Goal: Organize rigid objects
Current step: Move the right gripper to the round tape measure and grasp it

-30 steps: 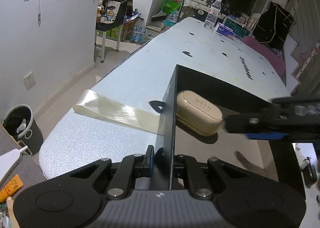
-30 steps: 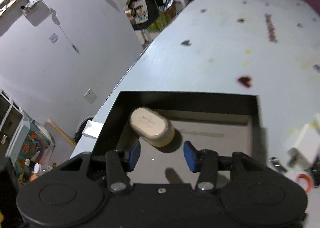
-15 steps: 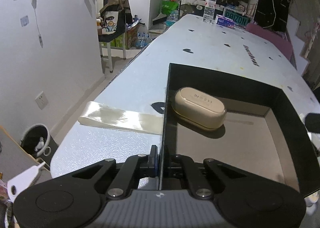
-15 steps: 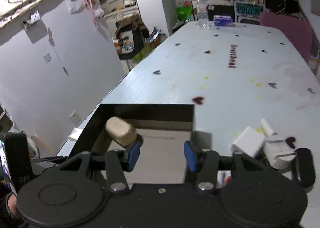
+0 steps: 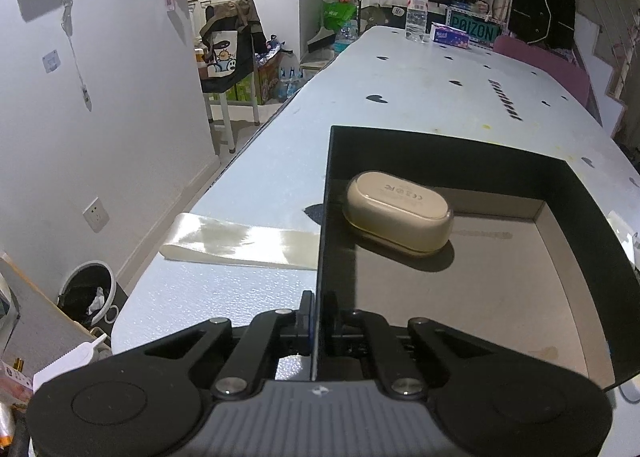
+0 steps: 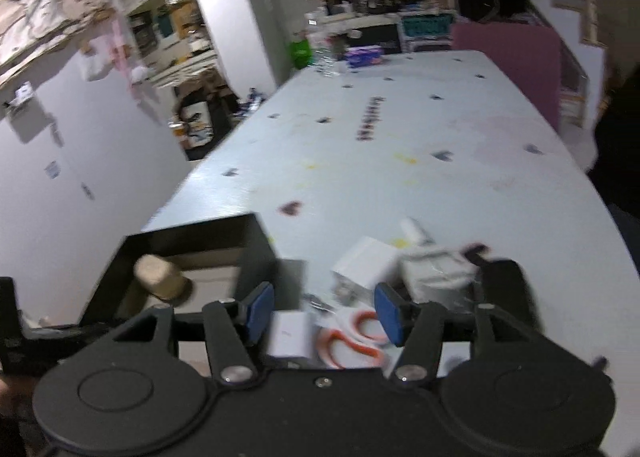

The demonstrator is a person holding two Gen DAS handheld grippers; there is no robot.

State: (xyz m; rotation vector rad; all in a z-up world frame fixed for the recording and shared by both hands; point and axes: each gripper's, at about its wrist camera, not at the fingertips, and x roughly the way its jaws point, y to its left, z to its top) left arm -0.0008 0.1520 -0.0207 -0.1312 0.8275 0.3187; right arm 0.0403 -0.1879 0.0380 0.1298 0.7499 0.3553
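Moved: right hand-held gripper (image 6: 324, 315) swung from the black box (image 5: 592, 217) to the clutter, jaws opening, empty.
Left hand-held gripper (image 5: 316, 317): clamped on the box wall.
Risk: blurred approach could knock the white adapter (image 6: 362, 267) aside.

Pale table (image 5: 248, 185) bears black box (image 5: 592, 217), ribbon (image 5: 240, 241), bottle (image 5: 416, 9).

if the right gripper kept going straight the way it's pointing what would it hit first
Probably the orange-and-white scissors lying between the opening jaws of the right gripper, beside a small white block; blur makes depth uncertain.
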